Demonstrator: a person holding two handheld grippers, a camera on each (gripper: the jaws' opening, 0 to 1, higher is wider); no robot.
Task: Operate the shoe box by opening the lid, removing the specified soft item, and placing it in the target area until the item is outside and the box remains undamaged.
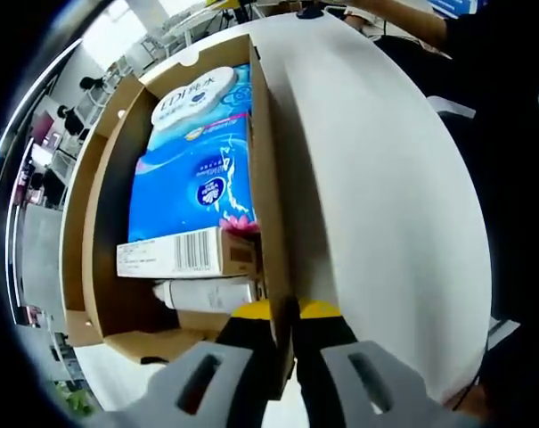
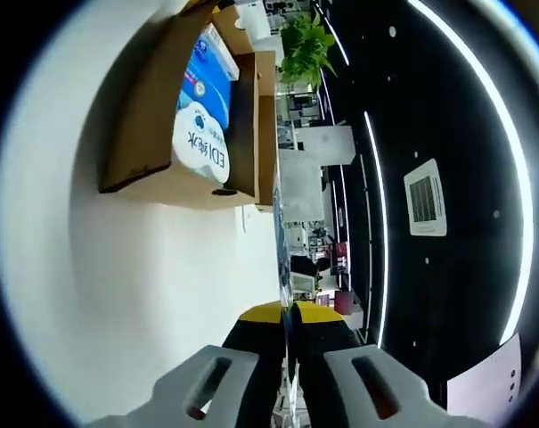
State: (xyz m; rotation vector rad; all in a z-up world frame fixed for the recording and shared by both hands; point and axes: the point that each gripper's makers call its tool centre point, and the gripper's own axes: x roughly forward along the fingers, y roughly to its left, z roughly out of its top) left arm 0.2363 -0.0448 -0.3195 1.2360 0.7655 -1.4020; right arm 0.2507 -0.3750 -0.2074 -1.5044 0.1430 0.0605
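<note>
In the left gripper view, an open cardboard box (image 1: 100, 223) is seen on a white table (image 1: 385, 178), with its lid (image 1: 73, 205) folded back on the far side of the opening. Inside the box, a blue soft pack (image 1: 193, 169) with a white oval label is packed against the near wall (image 1: 267, 178). A small carton (image 1: 184, 253) with a barcode is laid across the pack's lower end, and a white tube-like item (image 1: 207, 292) is seen just below the carton. The left gripper (image 1: 282, 357) is closed on the edge of the near wall, which runs down between the two jaws. In the right gripper view, the same box (image 2: 153, 116) is seen from its end, well apart from the right gripper (image 2: 287, 357), and the soft pack (image 2: 202, 116) is still lodged inside it, its white label end facing outward. The right gripper's jaws are brought together with nothing between them, held above the table (image 2: 118, 294). Beyond the table edge, a potted plant (image 2: 306, 45) and a dark ceiling with light strips are visible.
</note>
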